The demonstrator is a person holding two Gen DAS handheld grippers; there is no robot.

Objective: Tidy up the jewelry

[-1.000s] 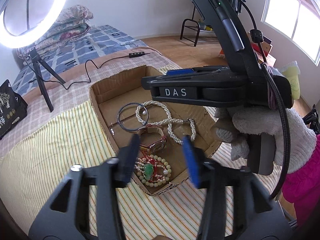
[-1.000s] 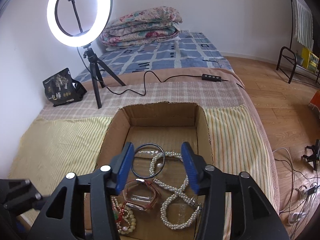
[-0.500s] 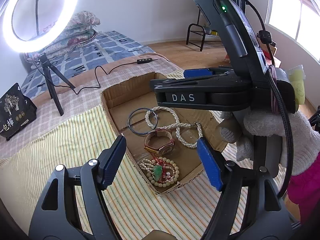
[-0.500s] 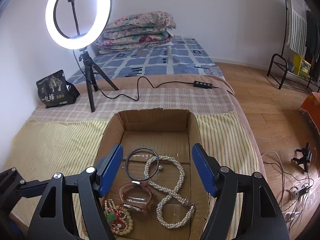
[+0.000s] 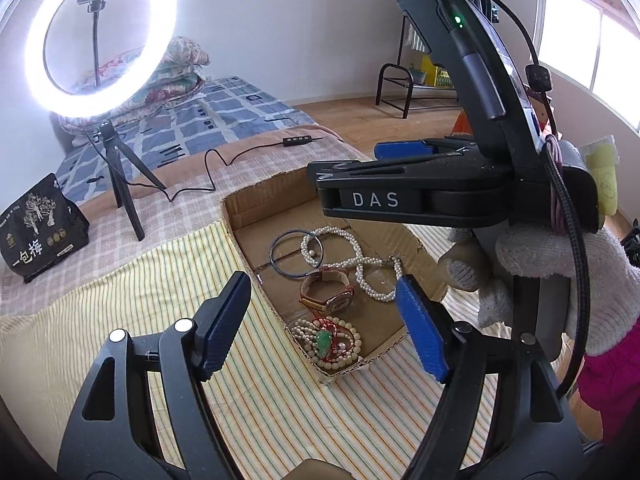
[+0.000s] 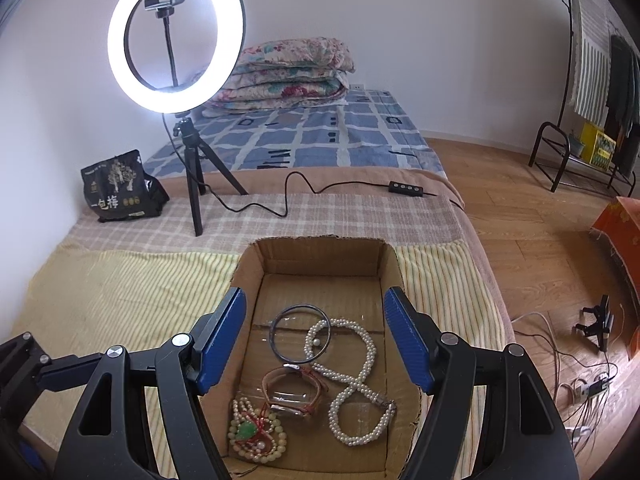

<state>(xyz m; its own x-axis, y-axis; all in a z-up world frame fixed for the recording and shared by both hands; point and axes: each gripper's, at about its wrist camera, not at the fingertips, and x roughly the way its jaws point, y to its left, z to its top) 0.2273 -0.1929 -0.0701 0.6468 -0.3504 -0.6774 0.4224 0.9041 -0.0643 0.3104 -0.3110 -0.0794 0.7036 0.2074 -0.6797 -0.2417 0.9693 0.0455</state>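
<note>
An open cardboard box [image 5: 260,204] [image 6: 320,256] lies on the striped bedcover. Inside it are a pearl necklace [image 5: 362,258] [image 6: 370,354], a dark bangle [image 5: 274,256] [image 6: 274,334], a brown-strapped watch [image 5: 338,300] [image 6: 292,400] and a beaded bracelet with a green pendant [image 5: 324,340] [image 6: 248,430]. My left gripper [image 5: 320,280] hovers open above the box's near-left corner, holding nothing. My right gripper [image 6: 315,294] hangs open over the box's near end, also empty. In the left wrist view a white-gloved hand [image 5: 560,272] holds the right gripper's body [image 5: 400,200] over the box's right side.
A lit ring light [image 6: 116,40] on a small tripod stands behind the box, its cable and controller [image 6: 406,188] trailing right. A black bag [image 6: 120,184] sits at the back left and folded quilts [image 6: 288,68] by the wall. The bed drops to wooden floor with cables [image 6: 580,384] on the right.
Both grippers' jaws have spread wider, and both have risen and drawn back from the box. The jewelry lies as before.
</note>
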